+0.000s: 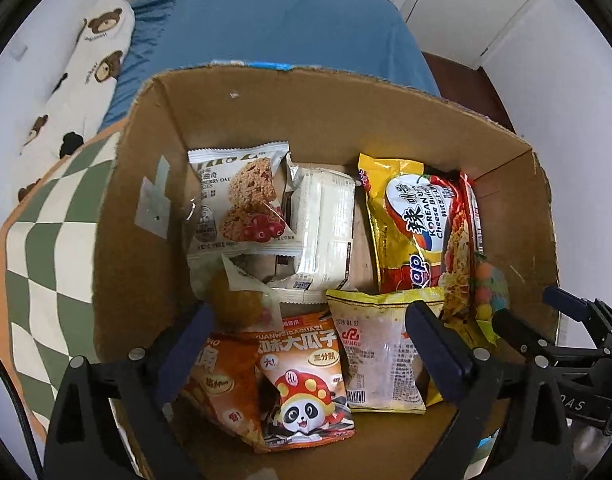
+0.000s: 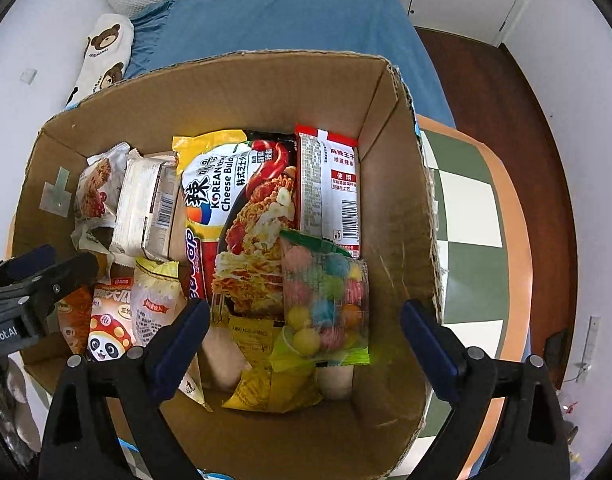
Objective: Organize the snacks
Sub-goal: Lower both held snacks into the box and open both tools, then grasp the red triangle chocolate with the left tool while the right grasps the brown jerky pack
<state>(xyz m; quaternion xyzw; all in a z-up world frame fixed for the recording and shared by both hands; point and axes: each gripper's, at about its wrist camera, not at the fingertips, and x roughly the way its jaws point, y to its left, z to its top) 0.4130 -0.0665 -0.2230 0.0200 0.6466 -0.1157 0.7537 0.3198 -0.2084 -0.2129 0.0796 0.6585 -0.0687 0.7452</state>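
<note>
gaping left tongs above snack-filled cardboard box

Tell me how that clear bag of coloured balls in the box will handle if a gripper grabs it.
The bag of coloured balls looks like thin, loose film, so it will probably sag and crinkle rather than hold shape. The round pieces inside may shift under the fingers, so a pinch on the green sealed edge seems safer. It lies on the noodle packet, so it may slide when pushed.

Brown cardboard box sits on a green-and-cream checked cloth (orange-edged).
</note>
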